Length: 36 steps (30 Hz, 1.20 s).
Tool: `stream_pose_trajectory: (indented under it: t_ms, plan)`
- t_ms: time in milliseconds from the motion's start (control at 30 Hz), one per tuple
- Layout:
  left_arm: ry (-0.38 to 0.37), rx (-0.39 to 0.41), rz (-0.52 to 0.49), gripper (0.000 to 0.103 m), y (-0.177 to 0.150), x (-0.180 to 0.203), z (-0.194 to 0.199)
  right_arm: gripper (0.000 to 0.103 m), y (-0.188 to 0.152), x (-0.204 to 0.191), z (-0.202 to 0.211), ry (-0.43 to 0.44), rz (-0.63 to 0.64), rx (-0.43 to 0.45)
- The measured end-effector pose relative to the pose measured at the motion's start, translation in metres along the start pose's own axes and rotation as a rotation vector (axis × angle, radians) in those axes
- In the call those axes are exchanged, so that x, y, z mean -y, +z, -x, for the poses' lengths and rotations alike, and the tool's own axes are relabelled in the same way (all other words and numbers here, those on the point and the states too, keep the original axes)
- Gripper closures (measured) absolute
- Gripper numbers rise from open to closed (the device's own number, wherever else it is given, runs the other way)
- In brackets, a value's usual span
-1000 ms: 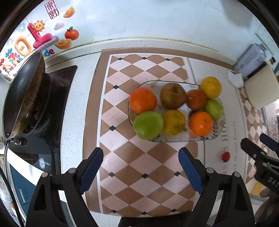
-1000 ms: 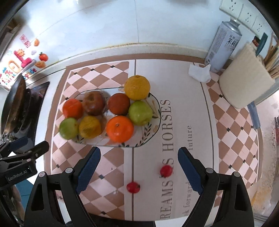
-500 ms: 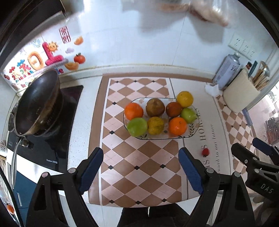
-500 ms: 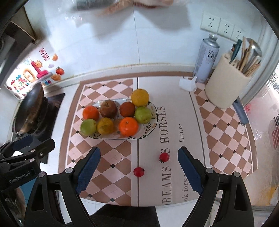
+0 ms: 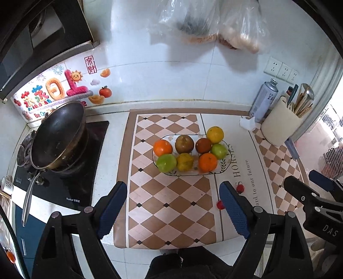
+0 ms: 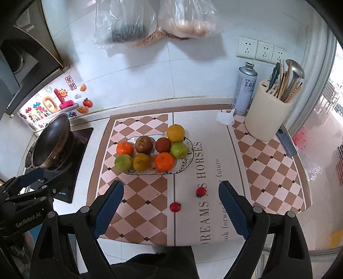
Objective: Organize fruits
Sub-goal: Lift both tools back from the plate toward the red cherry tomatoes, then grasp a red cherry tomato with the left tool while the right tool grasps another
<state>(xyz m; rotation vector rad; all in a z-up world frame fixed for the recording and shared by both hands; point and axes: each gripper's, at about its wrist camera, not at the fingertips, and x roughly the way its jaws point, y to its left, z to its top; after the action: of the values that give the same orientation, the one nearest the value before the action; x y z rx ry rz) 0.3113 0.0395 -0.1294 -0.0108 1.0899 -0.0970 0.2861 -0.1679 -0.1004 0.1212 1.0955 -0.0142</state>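
An oval patterned plate [image 5: 226,166] [image 6: 186,165] holds several fruits: two oranges, two green apples, brown and yellow ones. A yellow fruit [image 5: 215,134] [image 6: 175,133] sits at its far right end. Two small red fruits lie on the mat in front of the plate, one [image 6: 200,191] [image 5: 240,188] farther right, one [image 6: 175,206] [image 5: 219,204] nearer. My left gripper [image 5: 173,211] is open and empty, high above the mat's near edge. My right gripper [image 6: 170,211] is open and empty, also high and pulled back; it shows at right in the left wrist view [image 5: 308,188].
A dark wok [image 5: 57,137] [image 6: 51,143] sits on the stove at left. A spray can [image 6: 244,90], a cream utensil holder [image 6: 268,115], a knife [image 6: 286,142] and a crumpled tissue [image 6: 224,117] stand at back right. Plastic bags [image 6: 154,19] hang on the wall.
Both grippers have pulled back and up from the plate, so the whole counter shows. Both stay open and empty. The fruits have not moved.
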Motion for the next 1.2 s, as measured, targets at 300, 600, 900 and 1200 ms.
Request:
stream_pose_trajectory:
  t_ms: [300, 600, 900, 1200]
  plan:
    - [-0.021, -0.017, 0.001, 0.015, -0.006, 0.001, -0.003, 0.009, -0.002, 0.01, -0.01, 0.03, -0.043, -0.022]
    - [0.079, -0.068, 0.0, 0.0, -0.009, 0.015, -0.065, 0.006, -0.002, 0.078, -0.109, 0.045, -0.132, -0.139]
    - [0.206, -0.332, 0.055, 0.0, -0.045, 0.038, -0.187, 0.04, -0.026, 0.114, -0.255, 0.153, -0.075, -0.391]
    - [0.096, -0.48, 0.071, 0.001, -0.07, 0.08, -0.24, 0.066, -0.058, 0.119, -0.312, 0.226, -0.029, -0.46]
